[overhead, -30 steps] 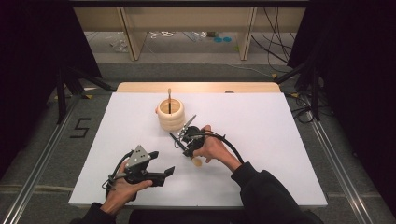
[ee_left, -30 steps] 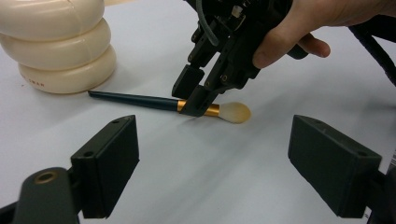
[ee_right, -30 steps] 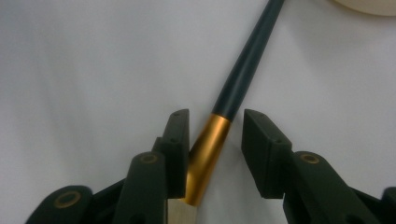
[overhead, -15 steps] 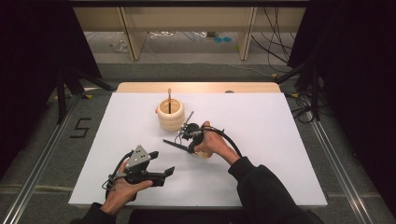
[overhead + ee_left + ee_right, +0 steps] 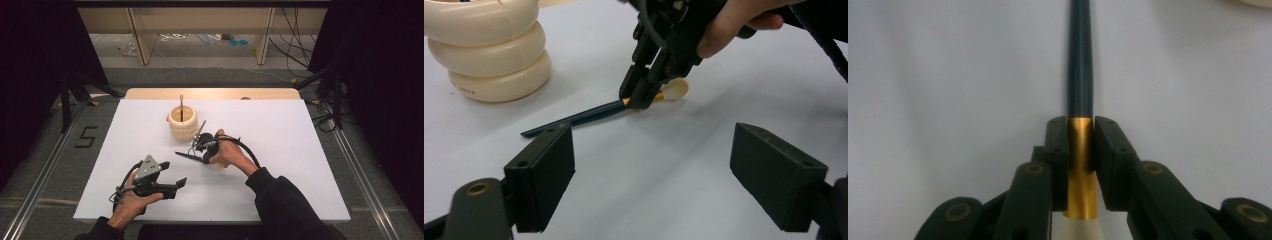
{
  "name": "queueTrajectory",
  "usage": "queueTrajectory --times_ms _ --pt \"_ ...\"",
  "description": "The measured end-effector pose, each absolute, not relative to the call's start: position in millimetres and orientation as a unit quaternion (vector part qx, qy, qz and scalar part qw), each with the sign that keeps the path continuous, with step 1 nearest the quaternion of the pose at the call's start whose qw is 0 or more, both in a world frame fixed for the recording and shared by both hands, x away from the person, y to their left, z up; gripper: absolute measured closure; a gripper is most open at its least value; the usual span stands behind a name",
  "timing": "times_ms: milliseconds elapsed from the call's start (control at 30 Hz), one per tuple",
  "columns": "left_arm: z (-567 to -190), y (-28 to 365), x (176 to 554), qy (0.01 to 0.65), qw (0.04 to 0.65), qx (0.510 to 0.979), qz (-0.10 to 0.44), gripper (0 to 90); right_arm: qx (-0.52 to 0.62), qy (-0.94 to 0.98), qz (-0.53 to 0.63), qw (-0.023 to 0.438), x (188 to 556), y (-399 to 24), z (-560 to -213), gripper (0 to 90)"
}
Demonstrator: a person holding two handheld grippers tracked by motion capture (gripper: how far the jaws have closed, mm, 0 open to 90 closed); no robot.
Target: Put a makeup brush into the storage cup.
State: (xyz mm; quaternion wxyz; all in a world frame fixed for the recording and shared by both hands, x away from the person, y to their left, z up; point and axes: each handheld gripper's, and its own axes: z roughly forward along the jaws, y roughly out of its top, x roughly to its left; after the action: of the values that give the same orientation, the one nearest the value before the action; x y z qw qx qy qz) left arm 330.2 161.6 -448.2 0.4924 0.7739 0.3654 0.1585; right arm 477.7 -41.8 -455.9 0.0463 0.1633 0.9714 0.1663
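Spanning most of the high view, one white table (image 5: 300, 165) carries one cream ringed holder (image 5: 182, 123), made of three stacked rings, with one thin stick upright inside. Two grippers work below it. One right gripper (image 5: 1081, 145), jaws just closed, pinches one dark-handled brush (image 5: 584, 114) by its gold band, lying near the holder. One left gripper (image 5: 651, 175) is spread wide, holding nothing.

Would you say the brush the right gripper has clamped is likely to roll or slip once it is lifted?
The brush has a thin, straight handle, so it probably stays stiff and feels light. The right gripper has just been closing, with its gold ferrule now between the jaws; that shiny round metal may slip or twist. The long handle beyond the jaws could droop.
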Motion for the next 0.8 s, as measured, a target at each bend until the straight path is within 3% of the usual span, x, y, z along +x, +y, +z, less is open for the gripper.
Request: queueTrajectory --times_ms 633,800 --pt "-445.8 174.2 340.0 0.376 0.484 0.770 0.177 18.0 0.115 0.966 0.221 0.069 447.4 -64.9 -414.2 77.6" --pt "-445.1 177.1 348.1 0.352 0.474 0.787 0.179 18.0 0.102 0.965 0.231 0.072 433.9 -71.4 -402.2 77.6"
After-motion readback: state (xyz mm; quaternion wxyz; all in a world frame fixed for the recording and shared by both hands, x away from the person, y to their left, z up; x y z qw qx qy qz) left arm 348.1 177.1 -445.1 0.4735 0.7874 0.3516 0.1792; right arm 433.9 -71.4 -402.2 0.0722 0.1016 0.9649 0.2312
